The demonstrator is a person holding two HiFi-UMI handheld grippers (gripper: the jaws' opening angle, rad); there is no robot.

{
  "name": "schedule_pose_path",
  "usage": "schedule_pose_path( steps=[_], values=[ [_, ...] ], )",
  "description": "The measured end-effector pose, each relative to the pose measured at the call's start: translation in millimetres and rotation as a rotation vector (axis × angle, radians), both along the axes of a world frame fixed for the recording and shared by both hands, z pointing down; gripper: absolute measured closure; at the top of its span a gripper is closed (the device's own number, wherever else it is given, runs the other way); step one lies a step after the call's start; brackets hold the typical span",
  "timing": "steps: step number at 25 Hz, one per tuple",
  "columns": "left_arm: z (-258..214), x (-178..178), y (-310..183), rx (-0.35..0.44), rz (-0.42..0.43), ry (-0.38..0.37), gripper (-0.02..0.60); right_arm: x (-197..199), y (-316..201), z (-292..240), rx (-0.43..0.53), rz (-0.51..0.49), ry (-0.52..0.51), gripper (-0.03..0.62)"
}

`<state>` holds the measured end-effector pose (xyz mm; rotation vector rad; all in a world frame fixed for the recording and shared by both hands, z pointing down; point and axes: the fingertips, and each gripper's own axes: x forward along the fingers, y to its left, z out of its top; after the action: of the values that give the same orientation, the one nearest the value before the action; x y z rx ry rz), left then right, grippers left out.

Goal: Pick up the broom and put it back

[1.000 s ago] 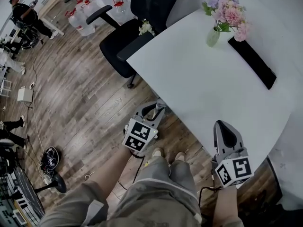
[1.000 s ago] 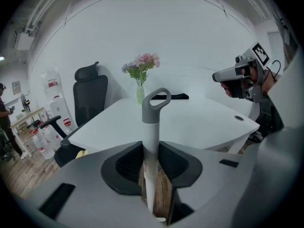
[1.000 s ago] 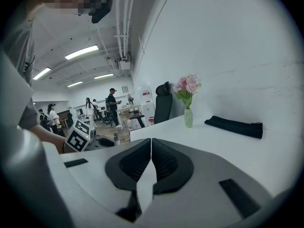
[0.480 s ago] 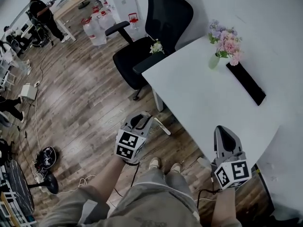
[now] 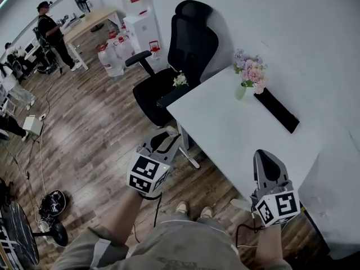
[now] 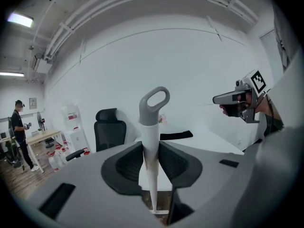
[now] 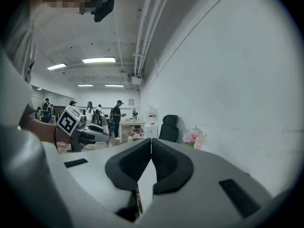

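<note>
In the left gripper view the broom's white handle [image 6: 151, 141], topped by a grey loop [image 6: 154, 106], stands upright between the jaws of my left gripper [image 6: 151, 152], which is shut on it. The pole runs down out of sight below the jaws; the brush end is hidden. In the head view my left gripper [image 5: 167, 138] hangs over the wooden floor beside the white table's [image 5: 236, 134] corner. My right gripper [image 5: 264, 155] is held over the table's near edge, its jaws [image 7: 151, 151] shut with nothing between them.
A black office chair [image 5: 180, 55] stands at the table's far corner. On the table are a vase of pink flowers [image 5: 247, 75] and a black bar [image 5: 275, 111]. Water jugs [image 5: 109, 58], a desk and people are at the back left. Cables and a fan base [image 5: 53, 204] lie on the floor at left.
Both grippers have risen, the left one carrying the broom handle up with it. The head view has lifted and now takes in the whole chair and more of the room.
</note>
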<state>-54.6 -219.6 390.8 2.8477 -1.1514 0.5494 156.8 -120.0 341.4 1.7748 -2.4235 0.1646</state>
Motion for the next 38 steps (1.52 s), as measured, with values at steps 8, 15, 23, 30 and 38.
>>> schedule_pose_path(
  steps=[8, 15, 23, 30, 38],
  values=[
    [-43.4, -11.7, 30.4, 0.02, 0.028, 0.006, 0.469, -7.3, 18.0, -36.0, 0.058, -0.01, 0.021, 0.562],
    [-43.9, -35.3, 59.2, -0.012, 0.008, 0.013, 0.469, -22.7, 33.8, -33.5, 0.03, -0.038, -0.001, 0.562],
    [-40.8, -54.7, 70.3, -0.028, -0.011, 0.046, 0.469, -37.4, 46.3, -16.2, -0.03, -0.067, -0.011, 0.562],
    [-35.1, -50.4, 74.2, -0.028, 0.019, 0.031, 0.469, -41.4, 45.9, -9.0, -0.04, -0.073, -0.01, 0.562],
    [-15.6, -30.1, 58.1, -0.05, 0.067, -0.028, 0.469, -32.1, 29.5, 0.7, -0.044, -0.051, -0.011, 0.562]
  ],
)
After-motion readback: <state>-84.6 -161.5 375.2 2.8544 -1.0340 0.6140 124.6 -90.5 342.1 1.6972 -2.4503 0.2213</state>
